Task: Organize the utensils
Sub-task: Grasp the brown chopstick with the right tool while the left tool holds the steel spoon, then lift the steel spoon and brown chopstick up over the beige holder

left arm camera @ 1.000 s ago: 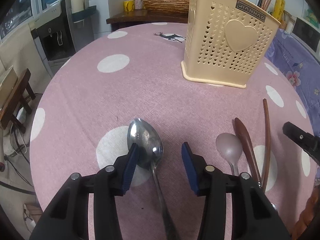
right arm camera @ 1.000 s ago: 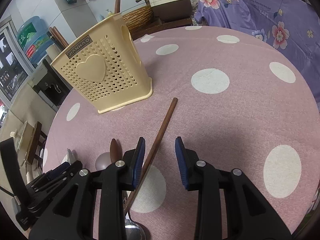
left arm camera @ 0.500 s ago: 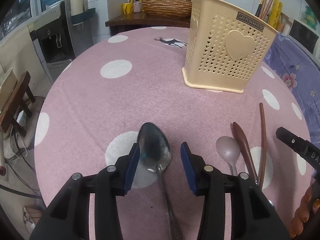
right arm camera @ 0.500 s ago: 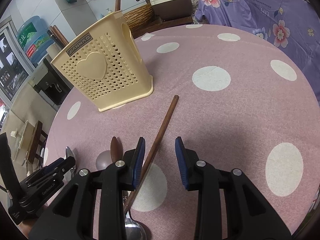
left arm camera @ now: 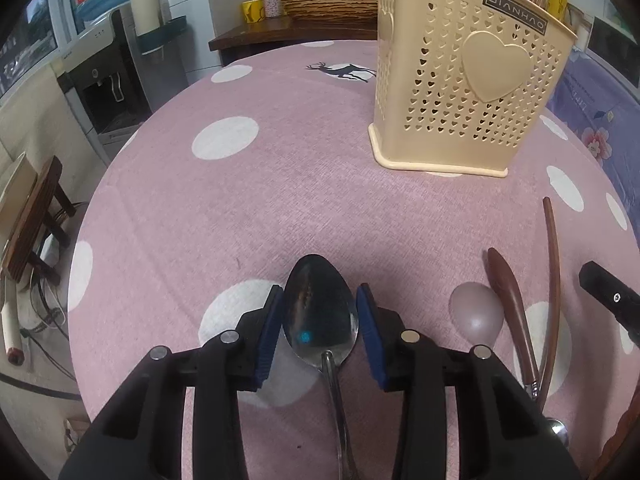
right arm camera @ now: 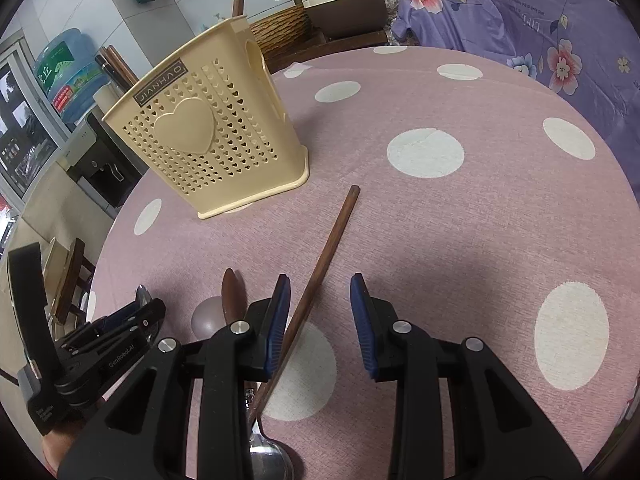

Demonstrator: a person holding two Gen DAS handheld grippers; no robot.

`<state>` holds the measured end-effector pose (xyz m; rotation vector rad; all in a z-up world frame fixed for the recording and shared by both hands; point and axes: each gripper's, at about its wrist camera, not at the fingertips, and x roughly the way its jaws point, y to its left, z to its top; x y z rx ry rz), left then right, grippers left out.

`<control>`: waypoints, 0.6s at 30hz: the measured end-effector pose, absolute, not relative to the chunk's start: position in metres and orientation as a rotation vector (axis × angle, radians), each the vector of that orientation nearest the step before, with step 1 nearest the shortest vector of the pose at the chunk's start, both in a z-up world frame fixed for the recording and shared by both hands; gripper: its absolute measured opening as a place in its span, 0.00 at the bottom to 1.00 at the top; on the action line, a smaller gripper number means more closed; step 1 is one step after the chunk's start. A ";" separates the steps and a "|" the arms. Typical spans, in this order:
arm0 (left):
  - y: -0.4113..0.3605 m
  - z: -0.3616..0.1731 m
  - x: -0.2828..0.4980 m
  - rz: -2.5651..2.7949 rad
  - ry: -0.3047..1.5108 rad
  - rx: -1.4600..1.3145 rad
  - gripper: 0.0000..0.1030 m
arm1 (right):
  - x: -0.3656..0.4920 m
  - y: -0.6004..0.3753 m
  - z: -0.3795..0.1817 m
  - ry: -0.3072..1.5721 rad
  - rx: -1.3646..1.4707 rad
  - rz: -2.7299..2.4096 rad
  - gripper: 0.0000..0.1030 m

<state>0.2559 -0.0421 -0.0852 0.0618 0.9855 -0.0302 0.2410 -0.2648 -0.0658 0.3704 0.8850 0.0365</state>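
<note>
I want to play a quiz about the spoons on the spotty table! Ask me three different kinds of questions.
1. True or false: the metal spoon lies between the jaws of the left gripper.
2. What shape is raised on the front of the holder: A star, B heart, C circle?
3. Fill in: the tablecloth is pink with white ____.

Key:
1. True. The jaws are closing around its bowl, and the pads sit right at its edges.
2. B.
3. Dots.
</note>
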 end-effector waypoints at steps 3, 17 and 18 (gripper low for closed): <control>-0.041 -0.084 0.259 -0.052 0.991 0.044 0.36 | 0.248 -0.265 -0.067 0.902 0.364 0.024 0.31; -0.030 -0.032 0.250 -0.158 0.803 -0.079 0.36 | 0.302 -0.252 -0.078 1.003 0.297 -0.082 0.19; -0.030 -0.029 0.250 -0.162 0.788 -0.084 0.36 | 0.305 -0.251 -0.078 1.004 0.291 -0.090 0.16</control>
